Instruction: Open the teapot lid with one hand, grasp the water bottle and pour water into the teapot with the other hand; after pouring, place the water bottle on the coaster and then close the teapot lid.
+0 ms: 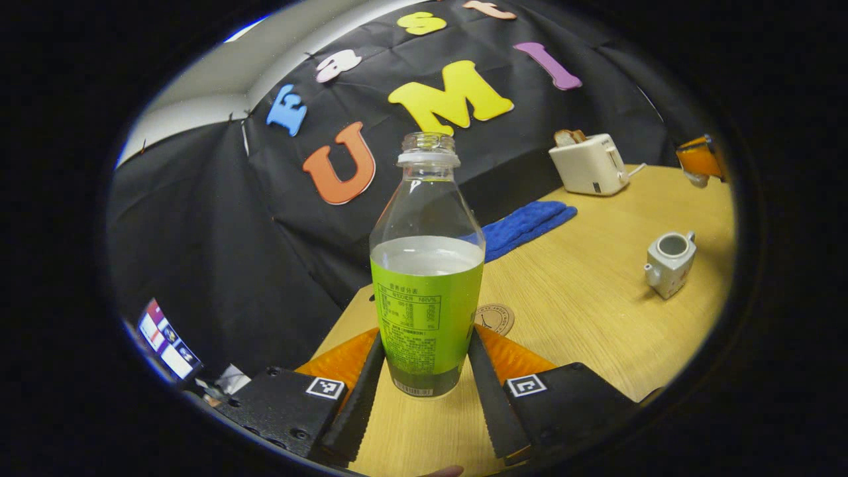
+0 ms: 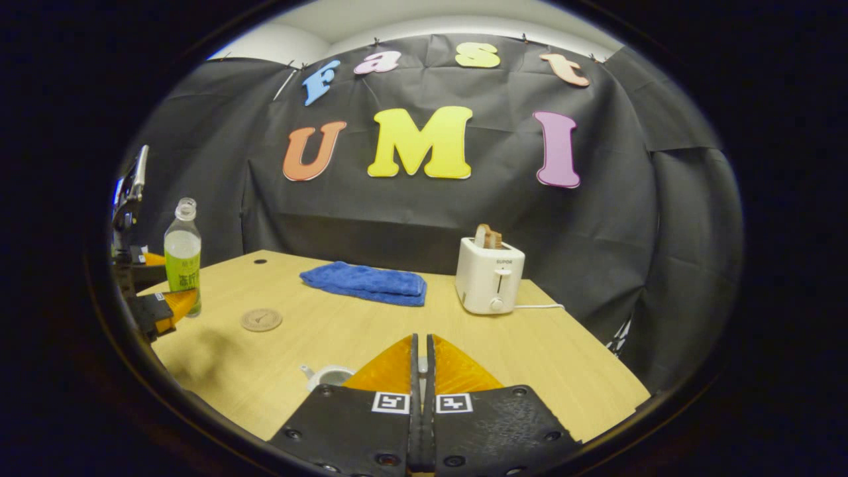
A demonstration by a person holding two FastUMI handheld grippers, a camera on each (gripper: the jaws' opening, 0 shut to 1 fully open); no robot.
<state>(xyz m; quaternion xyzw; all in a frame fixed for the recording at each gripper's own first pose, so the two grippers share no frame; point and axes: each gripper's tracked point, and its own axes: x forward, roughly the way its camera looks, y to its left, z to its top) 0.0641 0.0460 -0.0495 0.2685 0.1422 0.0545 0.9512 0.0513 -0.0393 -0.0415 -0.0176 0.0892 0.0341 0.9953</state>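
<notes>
Your left gripper (image 1: 427,371) has the water bottle (image 1: 426,291) squarely between its two fingers, both pressing on the lower part of the green label, one on each flank. The bottle stands upright with no cap on its neck and clear liquid reaching just above the top of the label. The label carries a printed table and a barcode strip near the base, too small to read. Just right of the bottle, partly hidden behind it, lies the round coaster (image 1: 495,318) on the wooden table (image 1: 596,331); its stamped design can't be made out. Farther right of the bottle the teapot (image 1: 670,262) sits with its mouth uncovered. Behind the bottle lies the blue cloth (image 1: 527,225), and beyond that the white toaster (image 1: 589,164) with bread in its slot.

Over to the right gripper view: the bottle (image 2: 183,255) shows far left, the other gripper clamped at its base, with the coaster (image 2: 262,319) just right of it. Your right gripper (image 2: 422,361) has its fingers nearly together, pinching a small pale thing that may be the lid's knob; it's too hidden to tell. The teapot (image 2: 328,376) peeks out just left of those fingers, mostly cut off. The toaster (image 2: 489,275) bears small lettering, too fine to read.
</notes>
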